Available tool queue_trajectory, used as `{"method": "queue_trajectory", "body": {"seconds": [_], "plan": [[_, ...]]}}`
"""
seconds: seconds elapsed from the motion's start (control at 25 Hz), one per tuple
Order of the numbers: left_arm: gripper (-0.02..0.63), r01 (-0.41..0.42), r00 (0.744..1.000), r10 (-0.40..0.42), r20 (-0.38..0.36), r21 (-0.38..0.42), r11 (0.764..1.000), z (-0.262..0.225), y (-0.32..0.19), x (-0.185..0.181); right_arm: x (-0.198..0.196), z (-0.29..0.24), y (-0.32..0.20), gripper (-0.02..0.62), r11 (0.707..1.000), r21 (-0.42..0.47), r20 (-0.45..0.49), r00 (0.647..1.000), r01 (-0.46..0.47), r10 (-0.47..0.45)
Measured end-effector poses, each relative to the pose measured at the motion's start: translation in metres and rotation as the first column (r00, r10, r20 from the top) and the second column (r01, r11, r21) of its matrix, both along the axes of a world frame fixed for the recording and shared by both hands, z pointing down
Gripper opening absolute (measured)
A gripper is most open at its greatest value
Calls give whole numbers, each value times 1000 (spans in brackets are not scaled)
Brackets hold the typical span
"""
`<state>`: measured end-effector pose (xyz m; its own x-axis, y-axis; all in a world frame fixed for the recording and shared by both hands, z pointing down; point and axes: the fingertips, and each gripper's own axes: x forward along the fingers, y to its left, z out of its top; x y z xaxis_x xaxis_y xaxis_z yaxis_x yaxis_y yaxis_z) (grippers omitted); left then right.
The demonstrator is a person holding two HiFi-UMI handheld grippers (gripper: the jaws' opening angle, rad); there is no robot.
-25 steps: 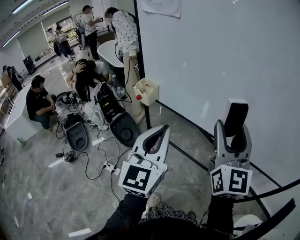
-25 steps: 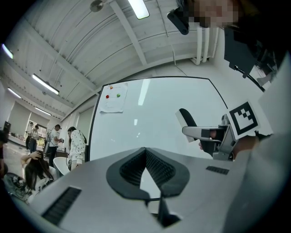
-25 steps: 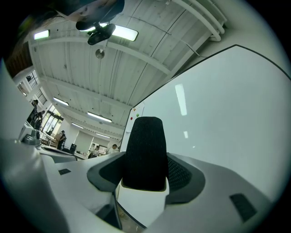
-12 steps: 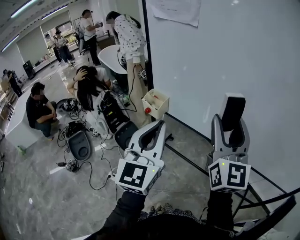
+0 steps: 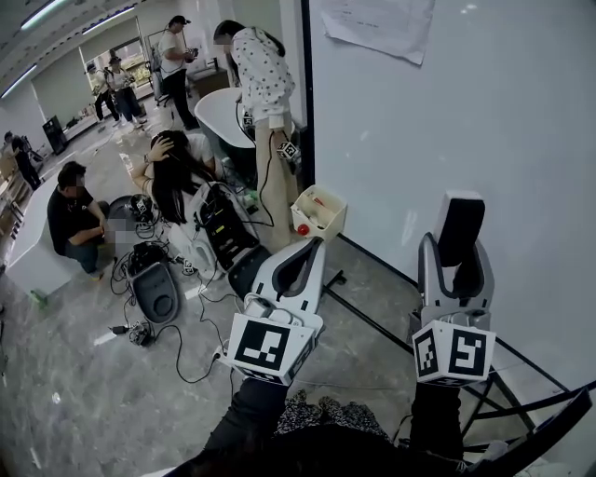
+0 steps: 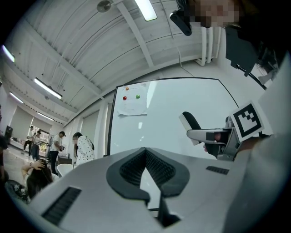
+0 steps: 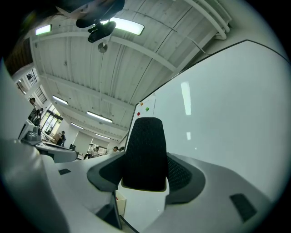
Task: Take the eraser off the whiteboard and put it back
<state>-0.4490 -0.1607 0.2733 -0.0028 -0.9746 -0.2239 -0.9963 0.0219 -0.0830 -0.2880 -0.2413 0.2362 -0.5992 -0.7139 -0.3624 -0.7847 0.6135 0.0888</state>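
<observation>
My right gripper [image 5: 457,246] was clamped on the whiteboard eraser [image 5: 462,220] — the black felt block stood upright between the two fingers, its lower end seated against the ribbed pads and its upper half poking out past the fingertips. In the head view it was held up in front of the whiteboard [image 5: 521,112], below and right of the sheet of paper [image 5: 377,23] stuck there. I could not tell whether the felt touched the board. My left gripper [image 5: 312,253] sat beside the right one, apart from the eraser, fingers pressed together at the tips — nothing between them.
</observation>
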Motion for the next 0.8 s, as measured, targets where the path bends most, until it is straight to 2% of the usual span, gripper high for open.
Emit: {"method": "queue_trajectory", "body": {"seconds": [0.48, 0.8], "plan": [[6, -105, 994, 105, -3, 19, 994, 7, -47, -26, -26, 9, -21, 272, 997, 11, -31, 996, -83, 83], [6, -270, 963, 269, 6, 15, 963, 7, -98, -60, -63, 6, -47, 272, 973, 8, -32, 972, -231, 231]]}}
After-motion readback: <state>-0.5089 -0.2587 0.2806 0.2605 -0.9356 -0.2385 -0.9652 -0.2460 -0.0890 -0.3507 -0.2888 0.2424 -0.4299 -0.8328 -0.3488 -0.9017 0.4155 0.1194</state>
